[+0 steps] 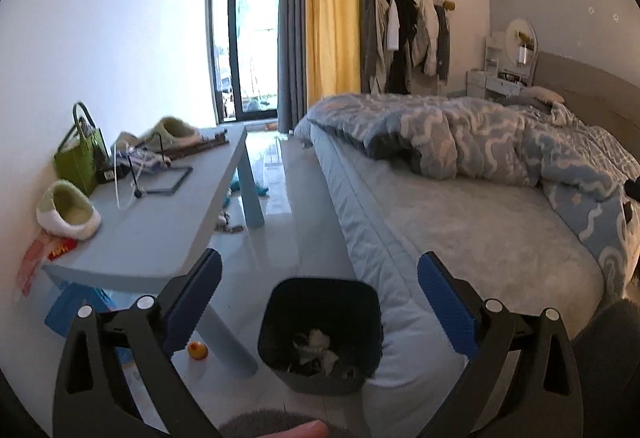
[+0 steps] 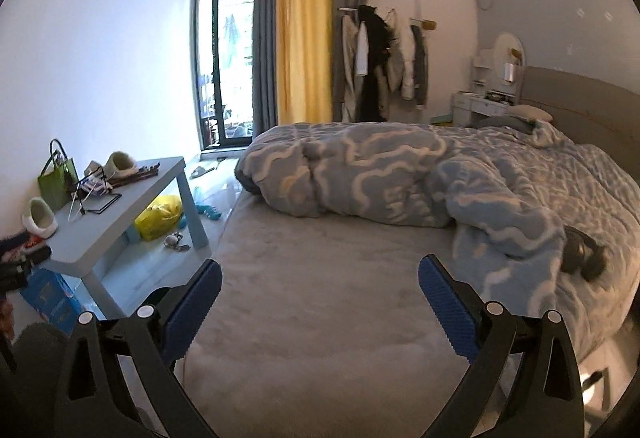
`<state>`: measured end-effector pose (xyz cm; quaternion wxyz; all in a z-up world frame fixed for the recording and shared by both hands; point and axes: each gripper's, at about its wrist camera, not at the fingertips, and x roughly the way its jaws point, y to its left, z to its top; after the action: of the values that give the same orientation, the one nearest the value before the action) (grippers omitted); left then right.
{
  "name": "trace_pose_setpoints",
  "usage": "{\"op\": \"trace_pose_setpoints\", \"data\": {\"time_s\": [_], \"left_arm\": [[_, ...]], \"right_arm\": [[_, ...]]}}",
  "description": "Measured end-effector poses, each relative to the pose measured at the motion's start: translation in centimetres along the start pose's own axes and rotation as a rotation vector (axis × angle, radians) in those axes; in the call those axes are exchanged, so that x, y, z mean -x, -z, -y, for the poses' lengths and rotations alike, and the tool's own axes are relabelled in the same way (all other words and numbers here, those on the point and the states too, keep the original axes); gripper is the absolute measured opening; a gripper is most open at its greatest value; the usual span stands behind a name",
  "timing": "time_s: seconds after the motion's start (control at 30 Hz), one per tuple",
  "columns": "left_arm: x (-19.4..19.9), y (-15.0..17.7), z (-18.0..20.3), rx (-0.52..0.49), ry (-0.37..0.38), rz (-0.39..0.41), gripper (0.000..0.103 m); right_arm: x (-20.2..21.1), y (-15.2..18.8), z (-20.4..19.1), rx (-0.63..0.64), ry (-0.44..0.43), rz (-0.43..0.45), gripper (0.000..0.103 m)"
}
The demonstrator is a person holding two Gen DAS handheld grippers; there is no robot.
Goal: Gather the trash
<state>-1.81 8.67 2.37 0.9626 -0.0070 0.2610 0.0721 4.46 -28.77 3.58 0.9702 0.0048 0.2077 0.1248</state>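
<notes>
Left wrist view: left gripper (image 1: 319, 278) jaws spread wide, nothing between the pads, hanging above a dark bin (image 1: 320, 334) on the floor. Bin stands upright, mouth up, squarish with rounded corners, no clear long axis; crumpled white trash (image 1: 316, 348) sits in its bottom. Bin is tight against the bed (image 1: 460, 238) edge on its right, near a table (image 1: 168, 213) leg on its left. Open floor (image 1: 280, 205) runs as a narrow strip between table and bed towards the glass door (image 1: 248, 29). A small orange toy (image 1: 197, 350) lies by the table leg. Slipper (image 1: 70, 209) and green bag (image 1: 80, 157) sit on the table by the wall.

Right wrist view: right gripper (image 2: 320, 278) also released, empty, over the bare mattress. Bin not visible here. This view alone shows a yellow bag (image 2: 160, 215) under the table and a dark object (image 2: 584, 252) on the duvet (image 2: 380, 173). Blue box (image 2: 50, 296) stands beside the table's near end.
</notes>
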Motion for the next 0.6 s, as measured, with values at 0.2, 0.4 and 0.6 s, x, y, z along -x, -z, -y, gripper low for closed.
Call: {"op": "trace_pose_setpoints", "data": {"time_s": [0.2,0.4,0.6], "left_arm": [[0.4,1.2,0.1,0.017,0.008,0.002,0.100],[0.1,1.5,-0.1,0.030,-0.021,-0.024,0.100],[-0.2,1.7,0.0,0.034,-0.028,-0.043,0.100]], "right_arm": [[-0.6,3.1,0.2,0.021,-0.072,-0.060,0.100],[-0.5,2.9,-0.1,0.005,-0.157,-0.040,0.100],[-0.8,3.2,-2.0,0.069,-0.181,-0.068,0.100]]}}
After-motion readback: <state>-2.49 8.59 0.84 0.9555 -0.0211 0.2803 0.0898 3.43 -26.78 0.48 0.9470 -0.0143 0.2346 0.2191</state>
